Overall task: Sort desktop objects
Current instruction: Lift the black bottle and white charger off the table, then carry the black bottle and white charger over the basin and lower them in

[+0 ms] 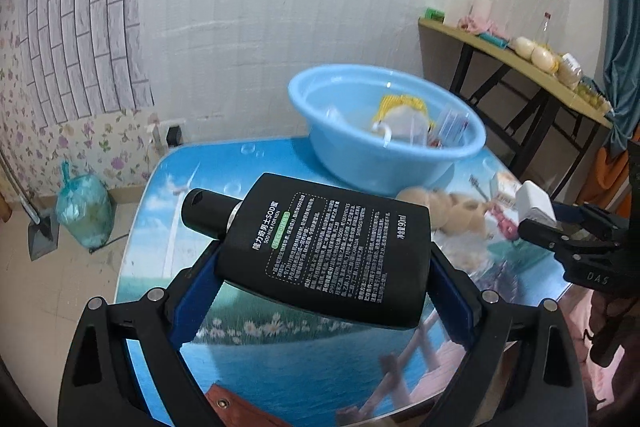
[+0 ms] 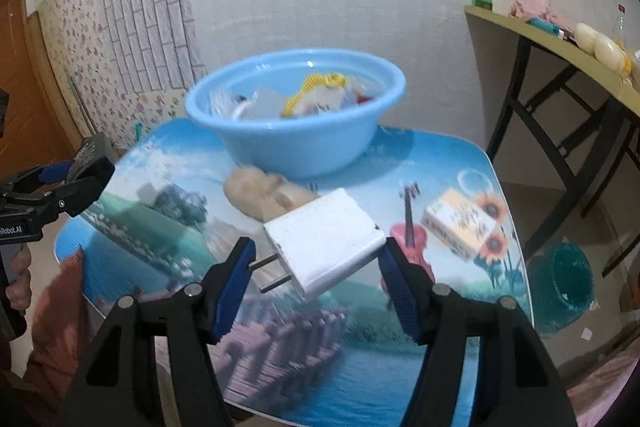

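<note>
My left gripper (image 1: 324,251) is shut on a flat black lotion bottle (image 1: 328,247) with white print, held above the table, cap to the left. My right gripper (image 2: 316,247) is shut on a white plug charger (image 2: 324,241), prongs pointing left, held above the table; it also shows in the left wrist view (image 1: 534,205). A light blue basin (image 2: 296,123) with several small items inside stands at the table's far side, beyond both grippers; it also shows in the left wrist view (image 1: 384,127).
On the picture-printed table (image 2: 352,355) lie a beige lumpy toy (image 2: 264,193) in front of the basin and a small sunflower-printed box (image 2: 464,223) at the right. A side desk (image 2: 560,55) with clutter stands at the right. A bin (image 2: 560,287) sits on the floor.
</note>
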`<move>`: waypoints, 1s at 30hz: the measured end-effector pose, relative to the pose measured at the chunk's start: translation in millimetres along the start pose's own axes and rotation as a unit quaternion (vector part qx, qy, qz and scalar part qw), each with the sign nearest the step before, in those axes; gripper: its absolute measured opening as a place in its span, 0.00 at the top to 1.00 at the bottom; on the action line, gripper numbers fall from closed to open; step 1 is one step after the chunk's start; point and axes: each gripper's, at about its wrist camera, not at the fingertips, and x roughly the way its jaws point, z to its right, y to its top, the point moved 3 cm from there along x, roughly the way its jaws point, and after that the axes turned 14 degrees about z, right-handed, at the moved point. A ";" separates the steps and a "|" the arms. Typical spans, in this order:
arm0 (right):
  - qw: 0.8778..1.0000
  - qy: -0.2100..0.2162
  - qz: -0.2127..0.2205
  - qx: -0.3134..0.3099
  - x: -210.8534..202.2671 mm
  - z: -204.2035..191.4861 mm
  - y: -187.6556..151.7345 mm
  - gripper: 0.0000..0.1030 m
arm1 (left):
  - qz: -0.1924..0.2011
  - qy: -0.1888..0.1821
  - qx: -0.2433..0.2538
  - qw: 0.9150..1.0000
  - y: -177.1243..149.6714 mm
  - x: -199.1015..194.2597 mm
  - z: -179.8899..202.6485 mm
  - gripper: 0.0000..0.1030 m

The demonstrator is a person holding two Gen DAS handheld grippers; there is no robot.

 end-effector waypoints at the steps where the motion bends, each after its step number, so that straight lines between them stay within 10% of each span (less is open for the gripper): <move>1: 1.000 0.003 0.003 0.000 -0.6 -1.3 2.9 0.39 | 0.003 -0.001 0.001 1.000 2.9 -0.3 1.7 0.08; 30: 0.998 0.051 0.047 -0.004 68.5 5.7 63.0 0.39 | 0.007 -0.040 0.042 0.998 66.4 96.5 43.7 0.08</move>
